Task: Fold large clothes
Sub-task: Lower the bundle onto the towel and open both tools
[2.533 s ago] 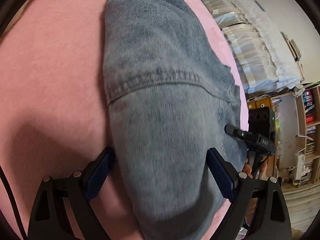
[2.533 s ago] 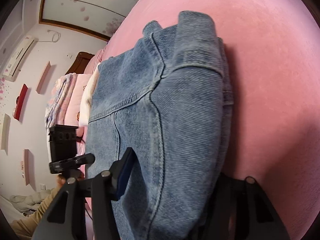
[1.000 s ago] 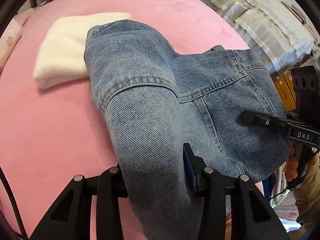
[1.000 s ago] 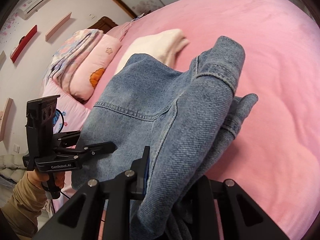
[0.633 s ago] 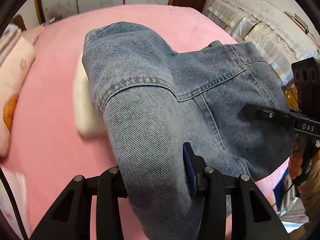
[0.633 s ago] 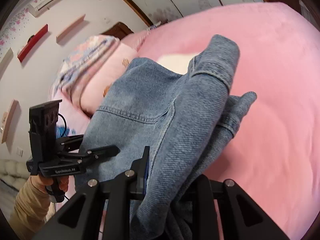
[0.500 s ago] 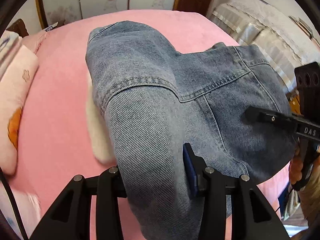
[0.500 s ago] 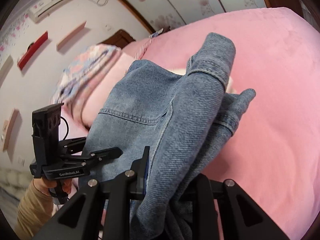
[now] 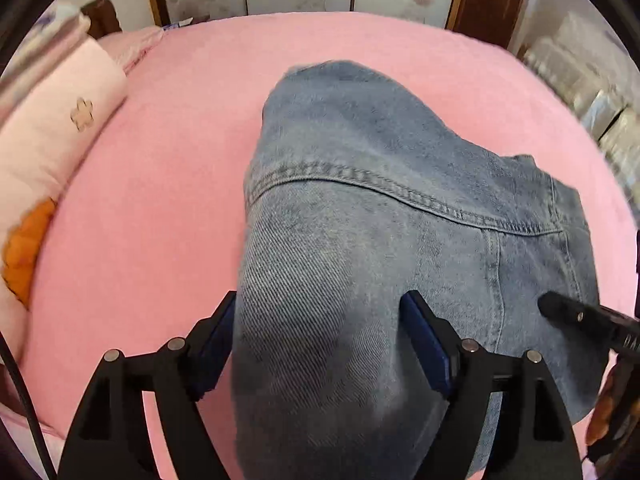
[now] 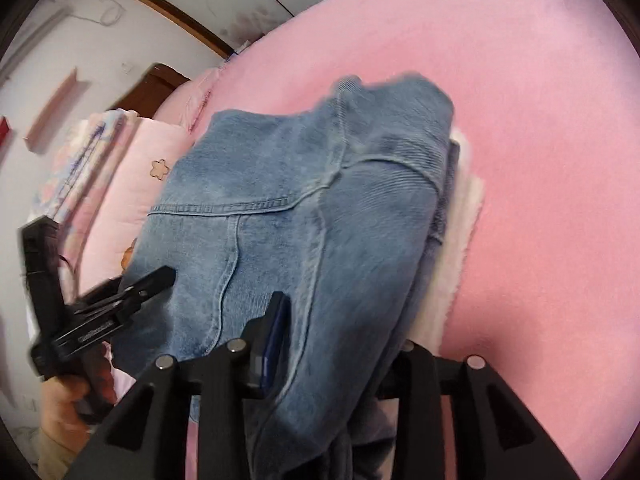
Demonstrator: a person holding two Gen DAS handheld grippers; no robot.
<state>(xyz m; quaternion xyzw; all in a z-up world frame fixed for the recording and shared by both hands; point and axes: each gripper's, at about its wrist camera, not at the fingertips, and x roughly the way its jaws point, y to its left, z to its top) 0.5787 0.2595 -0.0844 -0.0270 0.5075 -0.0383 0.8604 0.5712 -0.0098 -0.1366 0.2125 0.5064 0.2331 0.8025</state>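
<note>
I had carried the folded blue denim garment (image 9: 400, 240) across the pink bed (image 9: 160, 160) onto the white folded cloth (image 10: 460, 240). My left hand-held gripper (image 9: 320, 332) had just spread wide, releasing; my right hand-held gripper (image 10: 340, 344) was loosening too, denim between both.

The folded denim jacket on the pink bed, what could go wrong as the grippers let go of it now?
1. The left gripper has just opened, yet the denim jacket still bulges between its pads; pulling back could drag the fold open.
2. The right gripper has been opening too, with denim bunched between its fingers, so it may snag.
3. The jacket sits on the white folded garment, only partly over it; the stack could end up skewed.
</note>
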